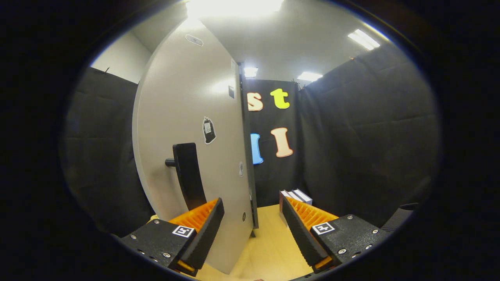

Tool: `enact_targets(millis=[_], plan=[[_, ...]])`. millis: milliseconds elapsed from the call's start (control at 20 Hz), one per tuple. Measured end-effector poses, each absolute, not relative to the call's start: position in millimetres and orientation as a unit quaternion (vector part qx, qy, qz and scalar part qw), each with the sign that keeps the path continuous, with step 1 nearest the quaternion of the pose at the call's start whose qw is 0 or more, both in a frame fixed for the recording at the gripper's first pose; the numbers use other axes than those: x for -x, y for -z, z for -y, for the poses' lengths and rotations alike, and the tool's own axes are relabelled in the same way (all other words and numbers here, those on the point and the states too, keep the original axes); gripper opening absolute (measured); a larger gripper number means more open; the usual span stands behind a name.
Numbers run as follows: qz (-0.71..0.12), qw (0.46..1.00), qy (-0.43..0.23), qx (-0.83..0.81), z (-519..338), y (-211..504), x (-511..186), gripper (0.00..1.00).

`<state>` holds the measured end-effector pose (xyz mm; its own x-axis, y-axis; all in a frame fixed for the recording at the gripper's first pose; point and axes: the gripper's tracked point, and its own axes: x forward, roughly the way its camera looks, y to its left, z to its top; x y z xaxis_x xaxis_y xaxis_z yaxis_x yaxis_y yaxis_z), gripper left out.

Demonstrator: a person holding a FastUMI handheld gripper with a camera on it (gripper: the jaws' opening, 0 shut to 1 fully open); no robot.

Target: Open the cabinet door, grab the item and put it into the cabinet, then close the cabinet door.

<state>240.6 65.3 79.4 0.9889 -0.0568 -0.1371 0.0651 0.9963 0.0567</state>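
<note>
With the cabinet door (187, 128) swung open, the claw (252, 226) hangs released; next comes grabbing the item (299, 195) at one o'clock on the tabletop (269, 242).

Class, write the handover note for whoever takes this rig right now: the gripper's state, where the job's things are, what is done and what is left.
Gripper: open, holding nothing; the door's free edge stands between the fingers.
Door: swung open, edge-on to the camera, its dark handle just beyond the left finger.
Item: a box on the wooden table, just beyond the right finger.
Done: the door looks open.
Left: grab the box, put it in the cabinet, close the door.
</note>
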Motion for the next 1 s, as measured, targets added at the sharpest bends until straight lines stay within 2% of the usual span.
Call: enact_targets(millis=[600,1000], plan=[[-0.069,0.994,-0.064,-0.063,-170,-70,-301,0.95],[-0.071,0.992,-0.081,-0.058,-193,-67,-317,0.95]])
